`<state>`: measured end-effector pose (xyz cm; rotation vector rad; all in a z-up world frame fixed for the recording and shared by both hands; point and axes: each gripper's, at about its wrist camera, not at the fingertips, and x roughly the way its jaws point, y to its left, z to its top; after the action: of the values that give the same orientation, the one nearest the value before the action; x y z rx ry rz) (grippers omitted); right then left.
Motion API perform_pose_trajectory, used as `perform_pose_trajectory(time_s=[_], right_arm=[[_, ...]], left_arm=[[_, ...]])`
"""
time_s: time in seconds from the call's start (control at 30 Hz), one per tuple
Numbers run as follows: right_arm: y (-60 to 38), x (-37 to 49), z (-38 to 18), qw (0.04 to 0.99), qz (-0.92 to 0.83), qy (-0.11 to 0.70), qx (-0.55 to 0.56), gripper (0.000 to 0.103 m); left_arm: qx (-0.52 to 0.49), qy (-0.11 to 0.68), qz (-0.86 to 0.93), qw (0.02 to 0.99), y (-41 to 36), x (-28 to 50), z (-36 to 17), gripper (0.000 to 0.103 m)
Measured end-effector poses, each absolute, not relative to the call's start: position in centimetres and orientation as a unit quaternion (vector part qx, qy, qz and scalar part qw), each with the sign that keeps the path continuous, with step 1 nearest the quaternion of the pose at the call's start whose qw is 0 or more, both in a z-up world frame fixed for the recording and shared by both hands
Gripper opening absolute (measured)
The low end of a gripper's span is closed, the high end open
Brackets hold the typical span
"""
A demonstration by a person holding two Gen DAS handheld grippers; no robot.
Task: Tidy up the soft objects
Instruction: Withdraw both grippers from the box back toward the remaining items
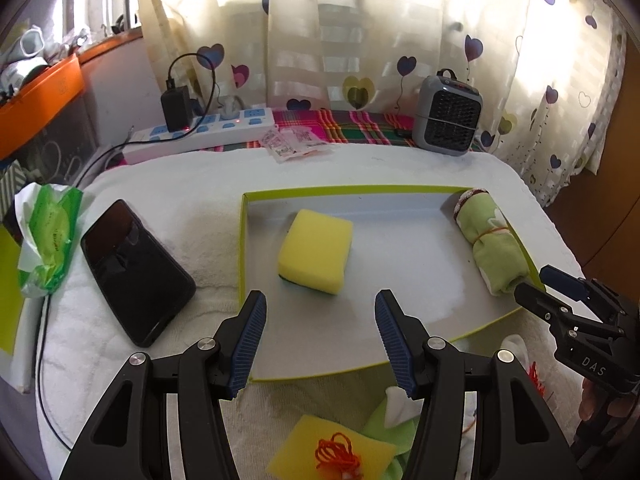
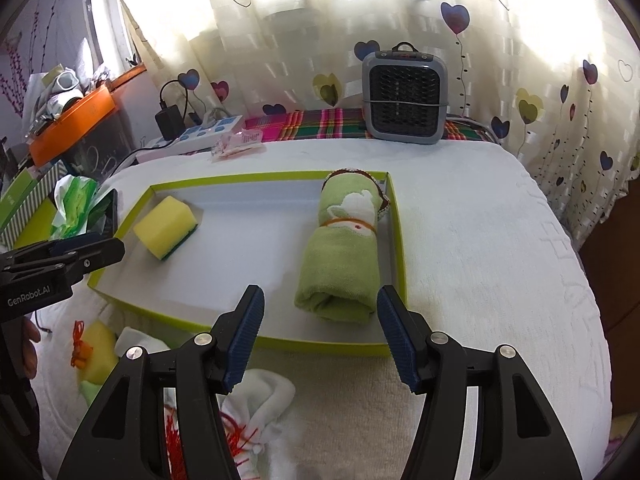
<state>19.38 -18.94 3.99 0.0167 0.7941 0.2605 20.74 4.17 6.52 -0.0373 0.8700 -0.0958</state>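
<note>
A shallow green-rimmed tray (image 1: 243, 240) (image 2: 396, 220) lies on the white towel-covered table. In it sit a yellow sponge (image 1: 316, 250) (image 2: 166, 226) at the left and a rolled green towel (image 1: 490, 246) (image 2: 346, 256) bound with a rubber band at the right. My left gripper (image 1: 320, 340) is open and empty, just in front of the sponge. My right gripper (image 2: 320, 336) is open and empty, its jaws at the near end of the rolled towel. Another yellow sponge (image 1: 332, 450) (image 2: 98, 344) with orange bands, a green cloth (image 1: 384, 426) and a white cloth (image 2: 264, 392) lie before the tray.
A black phone (image 1: 136, 268) and a green tissue pack (image 1: 50, 236) lie left of the tray. A power strip (image 1: 208, 130), paper packets (image 1: 294, 142) and a grey heater (image 1: 446, 114) (image 2: 404, 98) stand at the back by the curtain. An orange bin (image 1: 36, 96) is far left.
</note>
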Motion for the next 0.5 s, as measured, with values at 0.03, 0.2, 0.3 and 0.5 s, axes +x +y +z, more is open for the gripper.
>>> perform_pose_trajectory(time_s=[0.03, 0.2, 0.3, 0.5], right_arm=[[-19.0, 19.2, 4.0, 0.915, 0.126, 0.384, 0.009, 0.06], [-19.2, 18.3, 4.1, 0.915, 0.126, 0.382, 0.015, 0.06], [-19.2, 17.6, 4.2, 0.916, 0.125, 0.38, 0.017, 0.06], [-19.6, 16.3, 4.3, 0.918, 0.125, 0.377, 0.024, 0.06]], left_arm=[[-0.018, 0.421, -0.047, 0.906, 4.2, 20.5, 6.5, 0.056], [-0.016, 0.421, -0.046, 0.906, 4.1, 19.4, 6.6, 0.056], [-0.012, 0.417, -0.044, 0.908, 4.2, 18.6, 6.8, 0.056], [-0.013, 0.412, -0.043, 0.91, 4.4, 17.2, 6.8, 0.056]])
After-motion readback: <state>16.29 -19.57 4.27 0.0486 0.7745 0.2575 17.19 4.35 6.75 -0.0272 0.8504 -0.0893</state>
